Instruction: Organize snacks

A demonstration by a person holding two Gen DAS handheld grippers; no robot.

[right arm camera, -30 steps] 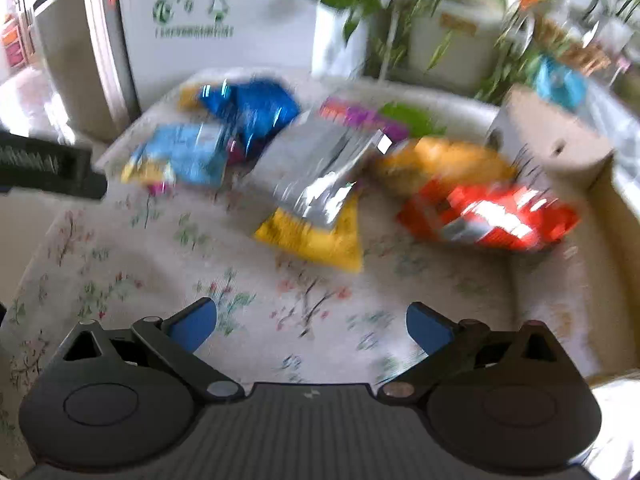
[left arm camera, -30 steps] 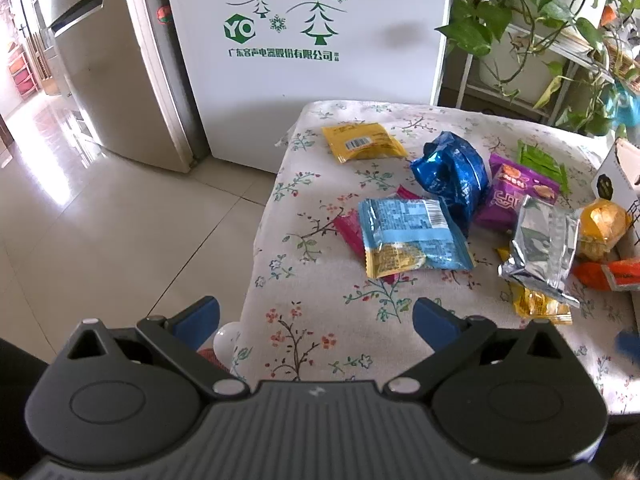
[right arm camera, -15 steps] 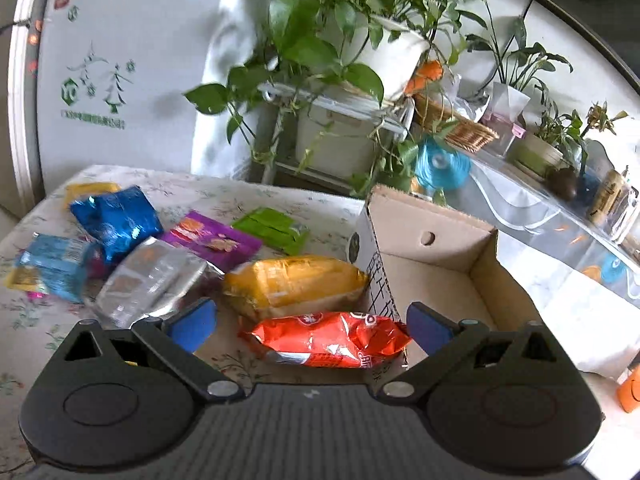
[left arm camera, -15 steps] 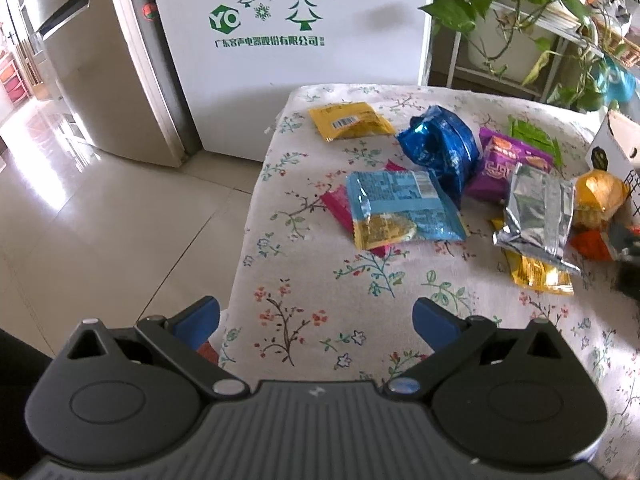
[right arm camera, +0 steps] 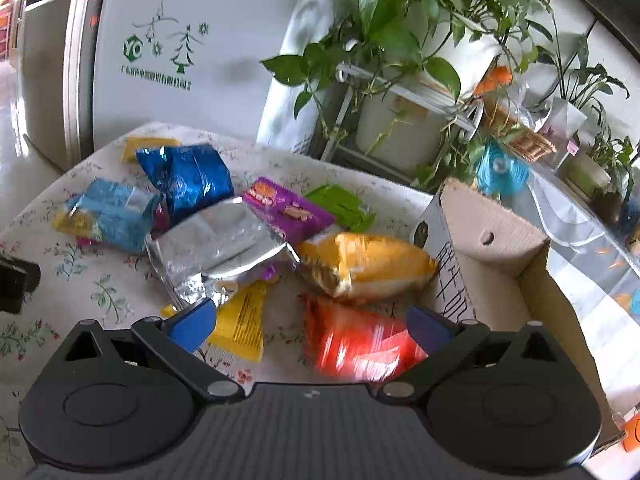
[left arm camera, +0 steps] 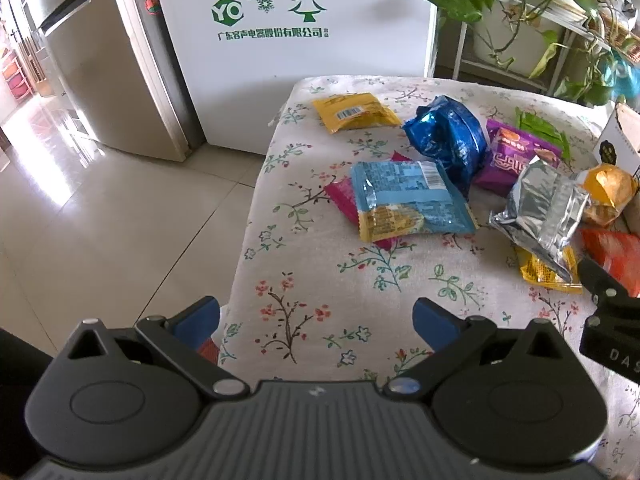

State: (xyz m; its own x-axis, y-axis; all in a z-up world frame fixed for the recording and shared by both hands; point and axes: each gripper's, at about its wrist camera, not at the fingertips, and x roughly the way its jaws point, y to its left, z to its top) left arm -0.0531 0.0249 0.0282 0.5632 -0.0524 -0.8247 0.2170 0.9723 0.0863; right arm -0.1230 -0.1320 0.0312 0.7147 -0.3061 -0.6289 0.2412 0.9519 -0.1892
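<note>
Hovering over the near edge of the flowered tablecloth (left arm camera: 320, 280), the left gripper (left arm camera: 316, 320) is spread wide with nothing between its blue fingertips (left arm camera: 434, 320). Ahead of it lies a light blue packet (left arm camera: 408, 200) resting on a pink one (left arm camera: 340, 200); beyond those sit a yellow packet (left arm camera: 354, 112) and a dark blue foil bag (left arm camera: 448, 140). Off to its right a silver bag (left arm camera: 540, 212) lies over another yellow pack, with a purple packet (left arm camera: 516, 156) behind. A white appliance (left arm camera: 300, 40) with green tree print stands past the table's far end, tiled floor to the left.

From the right wrist view, the right gripper (right arm camera: 312, 328) also gapes wide, holding nothing. A red packet (right arm camera: 356, 344), blurred, lies between its fingers; I cannot tell whether they touch it. Just beyond sits an orange-yellow bag (right arm camera: 368, 264), the silver bag (right arm camera: 224, 248) ahead-left. An open cardboard box (right arm camera: 500, 240) stands to the right, potted plants (right arm camera: 400, 40) behind.
</note>
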